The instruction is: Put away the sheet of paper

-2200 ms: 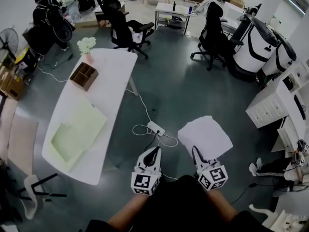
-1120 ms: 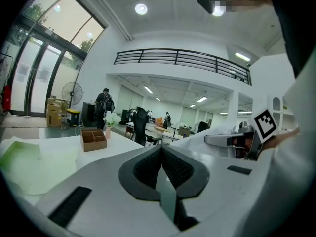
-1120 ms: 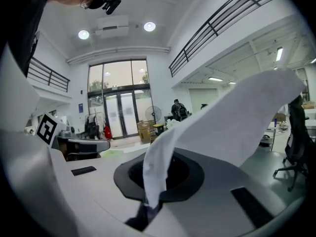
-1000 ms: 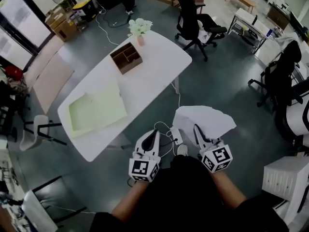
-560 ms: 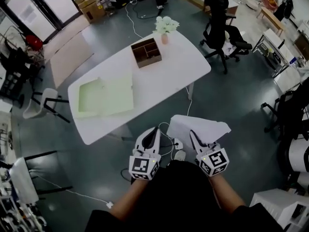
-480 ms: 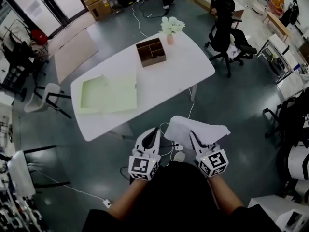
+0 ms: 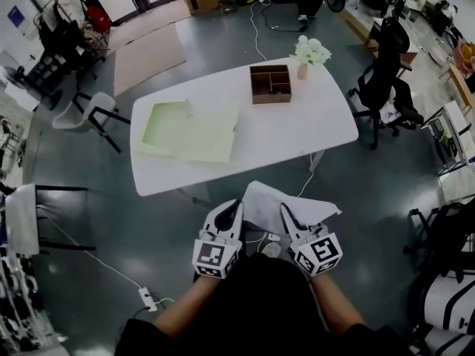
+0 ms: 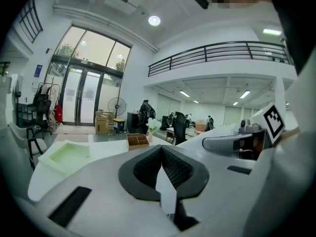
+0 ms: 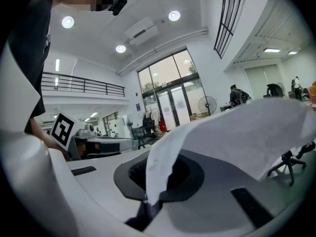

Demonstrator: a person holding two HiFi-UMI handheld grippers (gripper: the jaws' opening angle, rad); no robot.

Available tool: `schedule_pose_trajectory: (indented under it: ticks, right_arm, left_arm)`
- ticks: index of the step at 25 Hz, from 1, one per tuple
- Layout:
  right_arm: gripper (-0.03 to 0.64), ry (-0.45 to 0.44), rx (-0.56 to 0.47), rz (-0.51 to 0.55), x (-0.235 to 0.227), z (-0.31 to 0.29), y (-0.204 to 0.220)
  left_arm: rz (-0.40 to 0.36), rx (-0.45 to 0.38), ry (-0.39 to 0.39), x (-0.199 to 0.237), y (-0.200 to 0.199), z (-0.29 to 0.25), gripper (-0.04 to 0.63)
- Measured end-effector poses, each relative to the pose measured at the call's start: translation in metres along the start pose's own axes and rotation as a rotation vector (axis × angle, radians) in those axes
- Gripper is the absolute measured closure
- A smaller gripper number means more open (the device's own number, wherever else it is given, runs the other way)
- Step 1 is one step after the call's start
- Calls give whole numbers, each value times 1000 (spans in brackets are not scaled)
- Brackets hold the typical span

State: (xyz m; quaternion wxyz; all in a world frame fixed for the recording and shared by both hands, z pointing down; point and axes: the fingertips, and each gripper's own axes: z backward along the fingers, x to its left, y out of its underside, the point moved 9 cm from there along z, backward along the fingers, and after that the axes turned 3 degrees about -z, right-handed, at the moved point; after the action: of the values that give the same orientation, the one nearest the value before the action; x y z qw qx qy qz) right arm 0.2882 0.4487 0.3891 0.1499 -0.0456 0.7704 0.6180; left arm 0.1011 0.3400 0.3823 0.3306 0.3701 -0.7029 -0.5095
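**A:** What are the fingers doing?

**B:** The right gripper's (image 9: pixel 150 186) jaws are pressed together, pinching the near edge of the sheet of paper (image 7: pixel 267 202). The left gripper's (image 8: pixel 162 152) jaws meet at their tips, with nothing between them.

**A:** Where is the sheet?

**B:** In the air, held only by the right gripper. It fans away from the person, slightly crumpled, and its far edge droops. From the head view it hangs over the grey floor (image 7: pixel 89 199), just short of the near edge of the white table (image 7: pixel 297 128). The left gripper is beside its left edge. Whether they touch, I cannot tell.

**A:** And further out?

**B:** Both grippers are close together, low in front of the person, their marker cubes facing up. On the left half of the table lies a pale green folder (image 7: pixel 189 128), lying open. A wooden organiser (image 7: pixel 271 84) with several compartments stands near the far edge. Just right of it is a vase of white flowers (image 7: pixel 309 53). A black office chair (image 7: pixel 386 87) stands off the table's right end.
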Motion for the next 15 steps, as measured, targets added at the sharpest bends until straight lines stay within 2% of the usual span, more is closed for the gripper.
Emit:
schedule_pose_trajectory:
  ticks: [6, 11, 15]
  right_arm:
    - [618, -72, 12, 4, 4, -53, -14]
    - [618, -129, 24, -66, 13, -109, -30]
    - [618, -176, 53, -73, 21, -161, -39]
  left_arm:
    - [40, -20, -72, 45, -2, 0, 592]
    - [65, -44, -127, 92, -6, -9, 592]
    - [77, -42, -168, 133, -5, -19, 592]
